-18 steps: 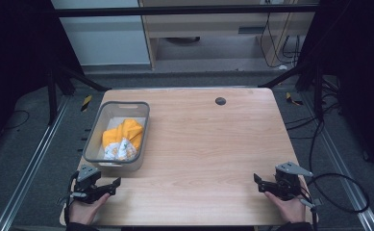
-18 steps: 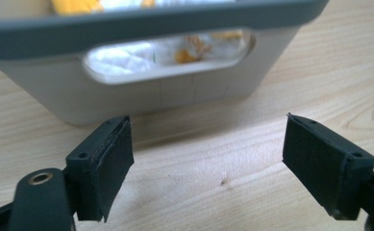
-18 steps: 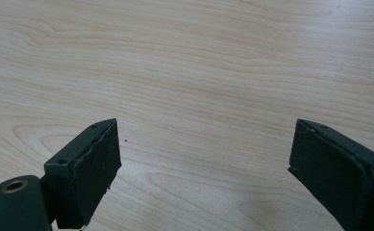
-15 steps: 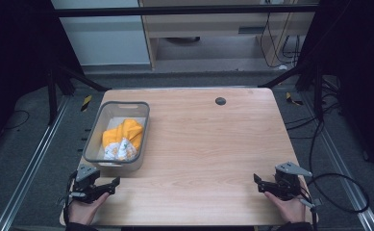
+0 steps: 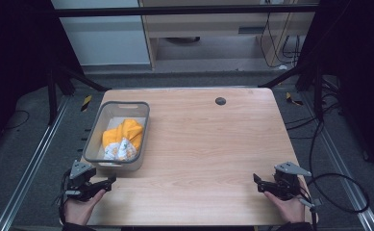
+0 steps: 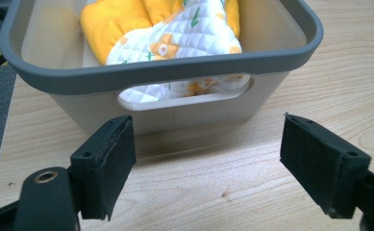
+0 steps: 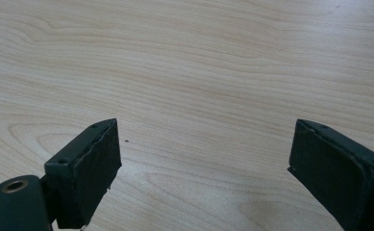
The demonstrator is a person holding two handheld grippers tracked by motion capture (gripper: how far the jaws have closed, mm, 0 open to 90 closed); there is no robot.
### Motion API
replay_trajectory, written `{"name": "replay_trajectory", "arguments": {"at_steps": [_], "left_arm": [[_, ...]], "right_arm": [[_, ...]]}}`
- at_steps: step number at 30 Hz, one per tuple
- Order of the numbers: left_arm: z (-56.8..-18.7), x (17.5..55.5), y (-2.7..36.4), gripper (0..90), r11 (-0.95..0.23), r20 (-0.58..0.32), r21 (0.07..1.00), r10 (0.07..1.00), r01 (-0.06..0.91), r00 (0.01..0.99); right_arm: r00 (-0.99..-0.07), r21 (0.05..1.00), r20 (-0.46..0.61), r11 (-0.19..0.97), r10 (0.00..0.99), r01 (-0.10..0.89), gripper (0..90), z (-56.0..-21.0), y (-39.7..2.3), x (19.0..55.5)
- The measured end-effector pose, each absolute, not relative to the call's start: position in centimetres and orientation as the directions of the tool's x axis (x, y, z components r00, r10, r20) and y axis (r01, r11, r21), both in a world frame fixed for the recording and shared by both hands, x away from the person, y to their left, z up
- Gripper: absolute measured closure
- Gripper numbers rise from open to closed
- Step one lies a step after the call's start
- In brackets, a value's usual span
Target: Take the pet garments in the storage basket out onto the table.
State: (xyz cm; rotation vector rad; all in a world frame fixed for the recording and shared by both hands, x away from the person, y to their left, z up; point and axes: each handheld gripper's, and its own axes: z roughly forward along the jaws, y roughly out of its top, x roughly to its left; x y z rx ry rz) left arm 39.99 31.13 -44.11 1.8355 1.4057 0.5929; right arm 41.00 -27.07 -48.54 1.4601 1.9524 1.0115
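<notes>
**Both grippers waiting open at the near edge, bin of cloth ahead of the left one**

In the left gripper view the grey bin (image 6: 165,62) is running off the top of the picture, so its far wall is cut off, and the yellow and white quilted cloth (image 6: 175,33) inside it is partly hiding behind the near rim, peeking out again through the handle slot. What kind of cloth item it is cannot be made out. In the high view the person's hands are showing at the bottom edge, with the forearms mostly cut off.

The left gripper (image 5: 108,183) is resting at the near left corner of the surface (image 5: 208,154), its jaws standing wide apart and holding nothing. The bin (image 5: 98,139) is sitting just beyond it, close to the jaw tips but not touching them; in the left gripper view (image 6: 206,163) bare wood is showing between the jaws and the bin's near wall.

The right gripper (image 5: 257,182) is lying at the near right corner, well apart from the bin, jaws spread and empty; in its own view (image 7: 204,168) plain wood grain is lying between them.

The bin is holding the cloth (image 5: 122,139), bunched toward its near end. A small dark round spot (image 5: 220,101) is sitting near the far edge of the surface.
</notes>
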Motion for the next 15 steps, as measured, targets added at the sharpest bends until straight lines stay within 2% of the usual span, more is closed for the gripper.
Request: {"name": "replay_trajectory", "arguments": {"at_steps": [15], "left_arm": [[-42.1,40.2,31.3,20.1,-0.133,-0.063,0.802,0.950,0.582,0.304]], "right_arm": [[-0.318,0.796,0.043,0.160,0.947,0.583,10.6,-48.6,-26.6,41.0]]}}
